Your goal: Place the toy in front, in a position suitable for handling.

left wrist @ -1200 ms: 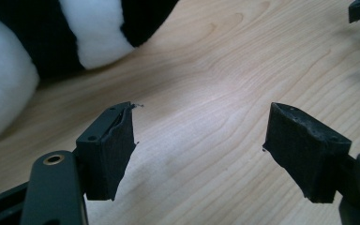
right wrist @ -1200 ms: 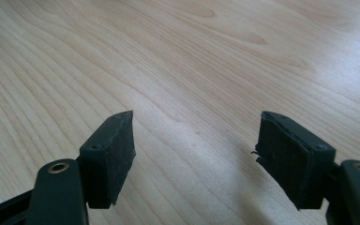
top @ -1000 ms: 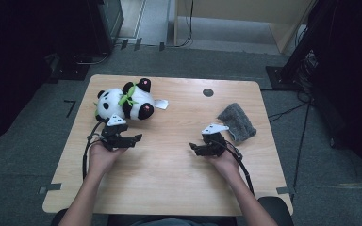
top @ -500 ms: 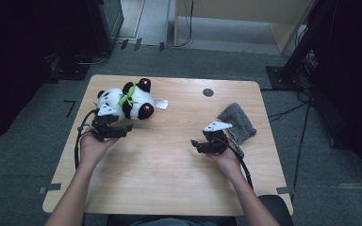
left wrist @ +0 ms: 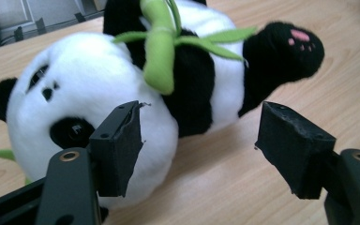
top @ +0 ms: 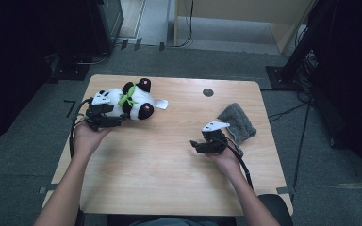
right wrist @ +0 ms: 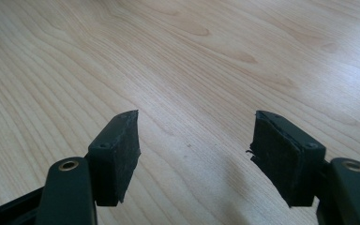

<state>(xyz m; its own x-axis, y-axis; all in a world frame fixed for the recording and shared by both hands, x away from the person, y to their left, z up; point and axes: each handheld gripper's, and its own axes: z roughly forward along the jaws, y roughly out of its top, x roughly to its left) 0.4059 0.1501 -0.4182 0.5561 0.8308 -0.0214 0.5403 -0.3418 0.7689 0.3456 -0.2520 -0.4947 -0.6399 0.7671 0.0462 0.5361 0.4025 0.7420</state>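
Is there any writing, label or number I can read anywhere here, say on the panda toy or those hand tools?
No readable text anywhere.
Panda toy: a white tag lies beside it, any print too small to read.
Left gripper, right gripper: plain black fingers, no markings.
Grey cloth and table: no writing.

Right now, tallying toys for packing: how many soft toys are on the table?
1: the plush panda lies at the table's far left, by the left gripper.

Table (top: 169,174) evenly lit from above, surroundings dark; the high view slightly soft.
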